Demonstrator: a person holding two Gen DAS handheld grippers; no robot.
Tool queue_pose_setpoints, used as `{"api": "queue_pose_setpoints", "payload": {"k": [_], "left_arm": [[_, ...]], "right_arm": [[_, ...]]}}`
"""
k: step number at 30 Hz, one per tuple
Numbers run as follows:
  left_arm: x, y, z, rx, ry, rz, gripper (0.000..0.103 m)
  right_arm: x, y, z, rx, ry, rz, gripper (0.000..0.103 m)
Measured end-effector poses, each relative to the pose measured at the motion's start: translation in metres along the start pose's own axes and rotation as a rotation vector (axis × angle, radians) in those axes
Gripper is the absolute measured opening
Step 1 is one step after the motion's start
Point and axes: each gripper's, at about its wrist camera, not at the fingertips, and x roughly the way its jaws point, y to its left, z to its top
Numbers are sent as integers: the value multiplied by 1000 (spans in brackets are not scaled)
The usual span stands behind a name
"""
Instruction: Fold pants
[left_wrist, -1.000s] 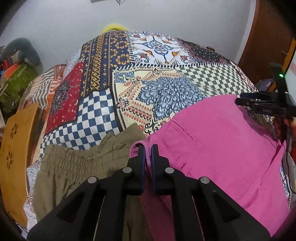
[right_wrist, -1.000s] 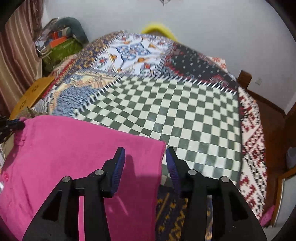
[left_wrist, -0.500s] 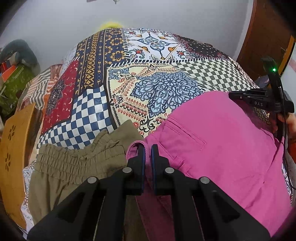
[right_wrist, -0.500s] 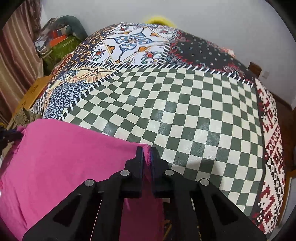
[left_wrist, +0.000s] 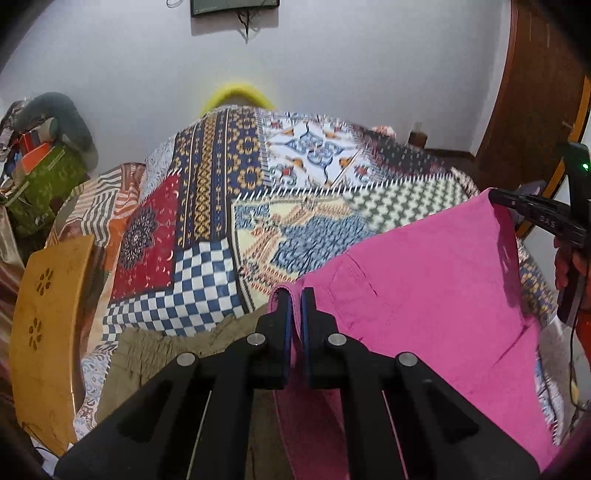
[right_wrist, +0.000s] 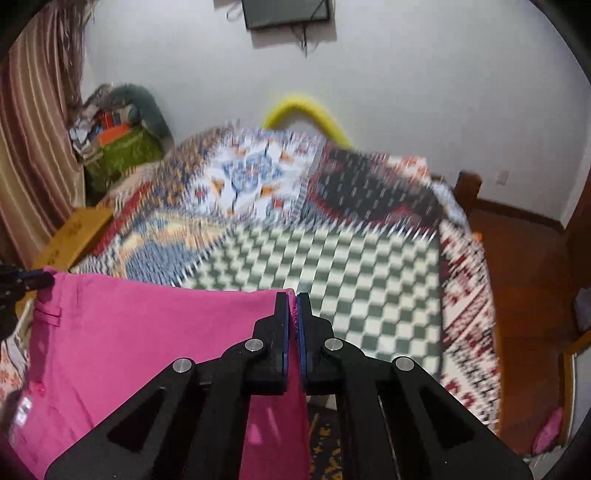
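Pink pants (left_wrist: 424, 295) hang stretched between my two grippers above a patchwork bed cover (left_wrist: 207, 229). My left gripper (left_wrist: 296, 295) is shut on the left corner of their waistband. My right gripper (right_wrist: 293, 299) is shut on the other top corner of the pink pants (right_wrist: 147, 332). In the left wrist view the right gripper (left_wrist: 495, 195) shows at the far right, pinching the fabric's raised corner, with a hand (left_wrist: 565, 262) behind it. The left gripper (right_wrist: 48, 280) shows at the left edge of the right wrist view. The lower part of the pants is hidden under my fingers.
Olive pants with an elastic waist (left_wrist: 177, 350) lie on the bed just left of the pink ones. A wooden board (left_wrist: 48, 332) stands at the bed's left side. Bags and boxes (right_wrist: 118, 147) pile in the far left corner. A wooden door (left_wrist: 535, 92) is at right.
The right gripper closed on the pink pants' corner. Both grippers then rose, lifting the waistband edge off the bed, and the wall and a wall-mounted screen came into view.
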Motion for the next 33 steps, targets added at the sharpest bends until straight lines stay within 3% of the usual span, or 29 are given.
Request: {"api": "queue_pose_setpoints", "payload": {"k": [7,21,29,32,33], "left_arm": [[-30,-12,1,33,-8,-30,5],[-108,-24,-46,29,4,-65,3],[-120,-24,-70,15,49,-83,3],[-112,-26,-67,13,75,-111,11],[-107,-28,-64,19,78,-104,19]], "right_arm": [[-51,10,6,0,-66,23,3],[-132,30,-44,65,-81,80,3],[-159,54,-67,20,-72,81,3],[-161,57,-71,11,-69,92,3],[-161,57,-72,11,-70,94,3]]}}
